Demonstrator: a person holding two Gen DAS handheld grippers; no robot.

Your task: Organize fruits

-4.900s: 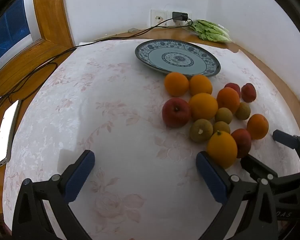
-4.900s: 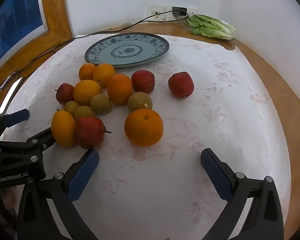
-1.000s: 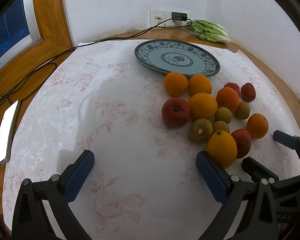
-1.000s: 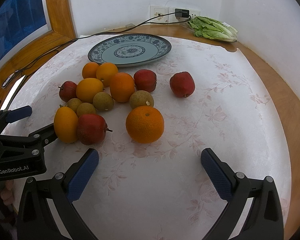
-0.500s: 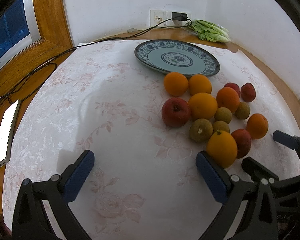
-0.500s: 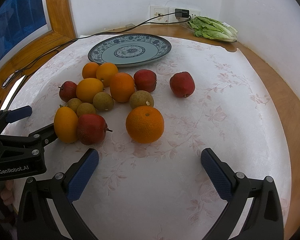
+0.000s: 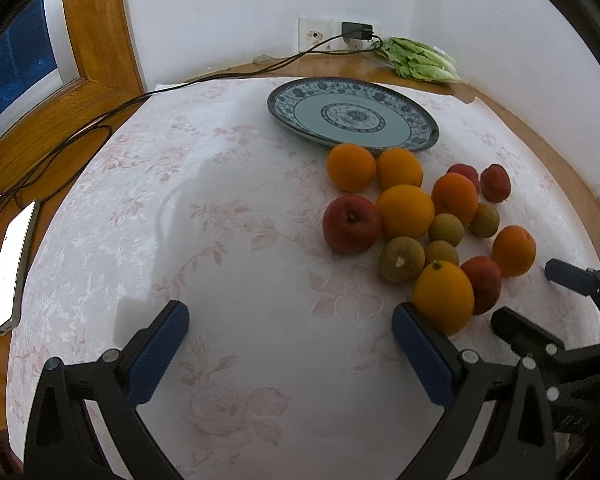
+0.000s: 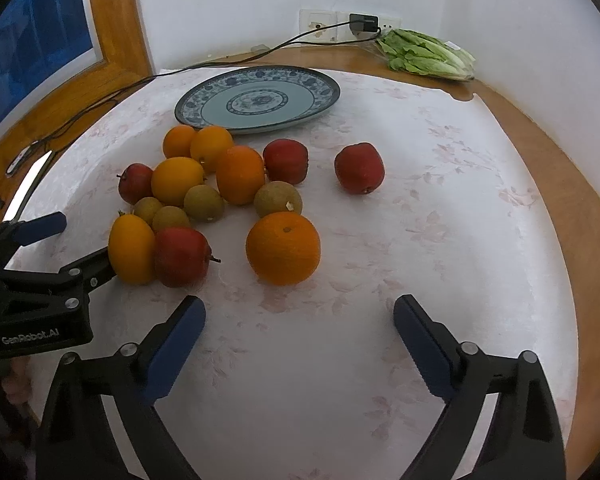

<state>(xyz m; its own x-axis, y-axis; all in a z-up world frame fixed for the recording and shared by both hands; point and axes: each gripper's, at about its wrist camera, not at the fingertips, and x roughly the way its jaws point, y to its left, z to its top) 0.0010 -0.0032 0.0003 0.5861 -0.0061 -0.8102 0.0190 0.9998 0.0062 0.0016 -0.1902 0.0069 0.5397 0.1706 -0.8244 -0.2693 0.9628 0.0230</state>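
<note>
Both tools hang spread wide and empty — the left tool (image 7: 286, 344), the right tool (image 8: 300, 340). The oranges (image 8: 283, 247) and apples (image 8: 359, 167) lie loose beside the bare plate (image 8: 324, 98) — a clumsy nudge could probably roll one off the counter (image 8: 480, 240).

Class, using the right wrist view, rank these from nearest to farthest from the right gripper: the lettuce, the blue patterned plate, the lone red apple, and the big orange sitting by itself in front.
1. Big orange, just ahead, slightly left.
2. Lone red apple, farther back, middle.
3. Blue patterned plate, behind the fruit.
4. Lettuce, far right corner by the wall.
</note>
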